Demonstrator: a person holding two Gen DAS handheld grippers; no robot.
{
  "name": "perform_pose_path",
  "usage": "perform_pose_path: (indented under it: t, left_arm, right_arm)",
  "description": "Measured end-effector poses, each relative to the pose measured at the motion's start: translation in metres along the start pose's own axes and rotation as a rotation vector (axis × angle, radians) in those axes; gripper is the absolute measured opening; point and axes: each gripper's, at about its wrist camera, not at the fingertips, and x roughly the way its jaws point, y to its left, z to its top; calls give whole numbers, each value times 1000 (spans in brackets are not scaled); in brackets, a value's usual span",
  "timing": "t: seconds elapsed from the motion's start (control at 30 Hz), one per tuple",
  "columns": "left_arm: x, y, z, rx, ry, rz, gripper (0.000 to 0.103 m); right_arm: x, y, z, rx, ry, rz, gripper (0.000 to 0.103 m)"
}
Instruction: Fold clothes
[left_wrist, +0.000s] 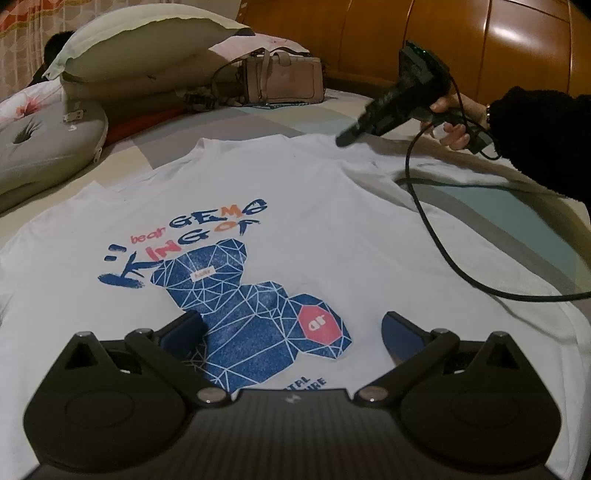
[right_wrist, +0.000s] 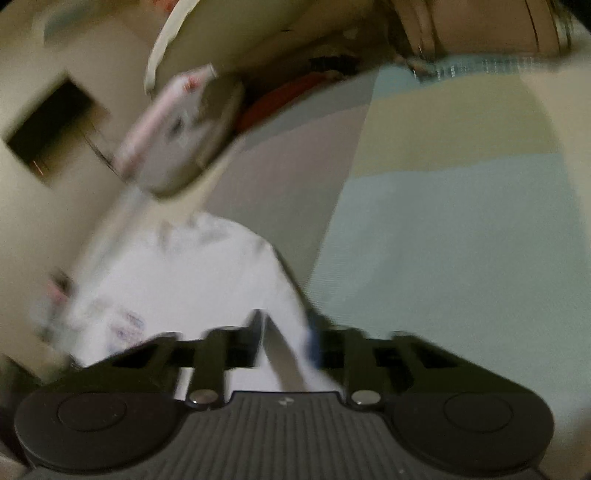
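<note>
A white T-shirt (left_wrist: 295, 206) with a blue bear print lies spread flat on the bed, collar towards the far side. My left gripper (left_wrist: 293, 328) hovers open above the print, with only the flat shirt below its blue-padded fingers (left_wrist: 400, 334). My right gripper (left_wrist: 343, 139), held by a hand in a dark sleeve, points down at the shirt's far right shoulder. The right wrist view is blurred. There the right gripper (right_wrist: 284, 332) is shut, with a fold of the white T-shirt (right_wrist: 192, 280) pinched between its fingers.
Stacked pillows (left_wrist: 140, 44), a beige handbag (left_wrist: 284, 79) and a grey round cushion (left_wrist: 44, 140) lie at the far side of the bed. A wooden headboard (left_wrist: 480, 44) stands behind. A black cable (left_wrist: 424, 221) trails over the shirt's right side. Patchwork bedsheet (left_wrist: 498, 199) shows at the right.
</note>
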Motion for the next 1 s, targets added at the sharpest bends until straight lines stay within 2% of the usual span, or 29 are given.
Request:
perform_pose_path:
  t: [0.13,0.23,0.3,0.37,0.47,0.53,0.67,0.83,0.9,0.97,1.0]
  left_arm:
    - [0,-1,1,3,3,4,102]
    - [0,-1,1,3,4,3,102]
    - [0,-1,0,4,4,3,102]
    - [-1,0,0,4,3,1,102]
    - [-2,0,-1,5,4,3,102]
    - [-2,0,-1,5,4,4,102]
    - [-2,0,-1,5,5,4,102]
    - [-2,0,-1,4,3,3,102]
    - [-1,1,-1,4,1,2,102]
    - [-1,1,-1,4,0,1,102]
    - [-1,1,-1,3,0,1,102]
  right_arm:
    - [-4,11,10,-59,-38,-109,2]
    - [-12,10,22,-72,-82,-189,1]
    - [-11,4,30,-50,-81,-219,1]
    - [-11,2,33,-28,-55,-215,1]
    - [-20,3,24,-14,-34,-172,12]
    - [-32,-4,15,26,-27,-161,31]
    - [-48,-21,-12,88,21,-162,32]
    - [-60,-30,-40,158,13,-30,35]
    - [-56,-28,-39,143,4,-29,35]
    - [-48,-20,-34,96,3,-58,26]
    - [-44,-13,-31,58,8,-92,7]
